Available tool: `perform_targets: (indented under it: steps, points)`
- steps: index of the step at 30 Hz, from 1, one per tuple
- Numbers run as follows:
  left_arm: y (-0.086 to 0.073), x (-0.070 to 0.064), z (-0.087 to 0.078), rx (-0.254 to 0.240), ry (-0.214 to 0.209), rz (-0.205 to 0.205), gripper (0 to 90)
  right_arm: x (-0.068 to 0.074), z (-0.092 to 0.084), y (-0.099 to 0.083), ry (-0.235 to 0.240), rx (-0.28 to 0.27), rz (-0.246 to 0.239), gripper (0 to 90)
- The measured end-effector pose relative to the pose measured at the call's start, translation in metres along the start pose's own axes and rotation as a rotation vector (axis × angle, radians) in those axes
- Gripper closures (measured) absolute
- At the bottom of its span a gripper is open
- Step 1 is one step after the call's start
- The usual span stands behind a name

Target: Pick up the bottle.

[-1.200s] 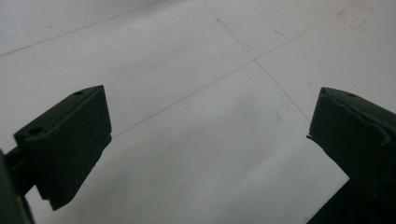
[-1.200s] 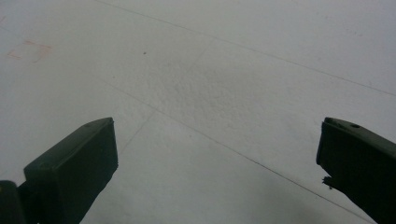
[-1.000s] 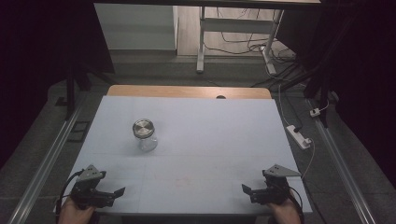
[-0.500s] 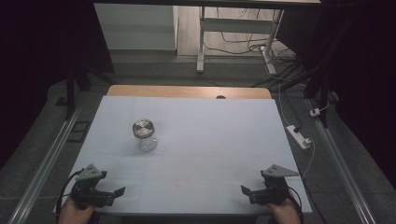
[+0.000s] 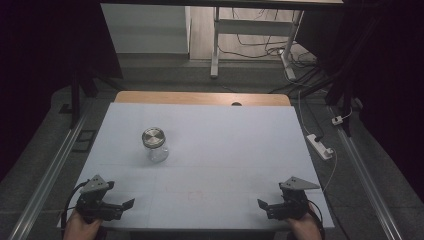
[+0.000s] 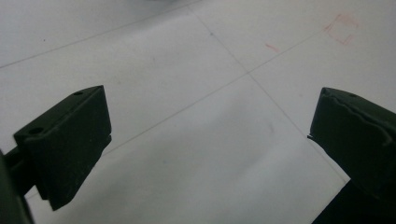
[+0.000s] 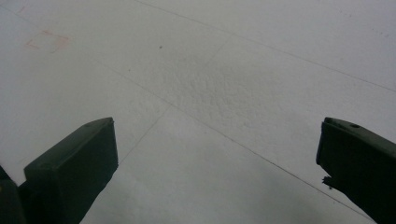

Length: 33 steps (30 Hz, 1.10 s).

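Glass jar (image 5: pixel 155 146) with a metal screw lid (image 5: pixel 153 136) stood upright on the white bench (image 5: pixel 235 150), left of centre and about midway between the near and far edges. Nothing touched it. It was well apart from both grippers.

Left gripper (image 5: pixel 125 205) sat at the near left corner of the bench, held in the person's left hand (image 5: pixel 80 227), pointing inward toward the bench middle. Its fingers (image 6: pixel 70 140) were spread wide and had just been opening further; nothing lay between them in the left gripper view, just bare white surface with thin pencil lines and a faint red square mark (image 6: pixel 341 32). Grey three-cornered plate (image 5: pixel 94 184) rode on top of it.

Right gripper (image 5: pixel 263 206) sat at the near right corner, held in the right hand (image 5: pixel 305 227), pointing inward toward the left one. Its fingers (image 7: pixel 74 163) were also spread wide with nothing between them, only bench surface in the right gripper view, same red square (image 7: pixel 46 41) seen faintly at upper left.

Both grippers were low over the bench; contact with the surface couldn't be told. The jar was nearer the left gripper than the right.

Off the bench to the right, a white power strip (image 5: pixel 320 146) lay on the floor with its cord. A wooden strip (image 5: pixel 200 98) showed along the bench's far edge.
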State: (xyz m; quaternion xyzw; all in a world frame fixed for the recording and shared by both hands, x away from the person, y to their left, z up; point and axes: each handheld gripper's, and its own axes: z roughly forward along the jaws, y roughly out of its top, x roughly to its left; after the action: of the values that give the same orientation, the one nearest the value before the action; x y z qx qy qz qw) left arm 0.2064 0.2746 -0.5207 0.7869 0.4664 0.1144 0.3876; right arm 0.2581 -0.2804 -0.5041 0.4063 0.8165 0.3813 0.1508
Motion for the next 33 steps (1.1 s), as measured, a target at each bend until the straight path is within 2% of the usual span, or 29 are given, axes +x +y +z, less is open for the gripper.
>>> perform_targets:
  steps: [5,17,25,33]
  points:
    - [0.002,-0.001,0.001,-0.004,-0.008,0.011,0.0,0.0,0.0,0.0,-0.001,0.003,-0.004,0.0]
    - [0.01,-0.003,0.007,-0.013,0.022,0.044,0.0,0.002,0.001,0.0,-0.004,0.008,-0.018,0.0]
    - [0.019,-0.003,0.012,-0.036,0.007,0.048,0.0,0.001,0.001,0.0,0.0,0.01,-0.015,0.0]
    - [0.025,0.004,0.015,-0.059,-0.005,0.041,0.0,0.001,0.002,0.001,0.001,0.014,-0.016,0.0]
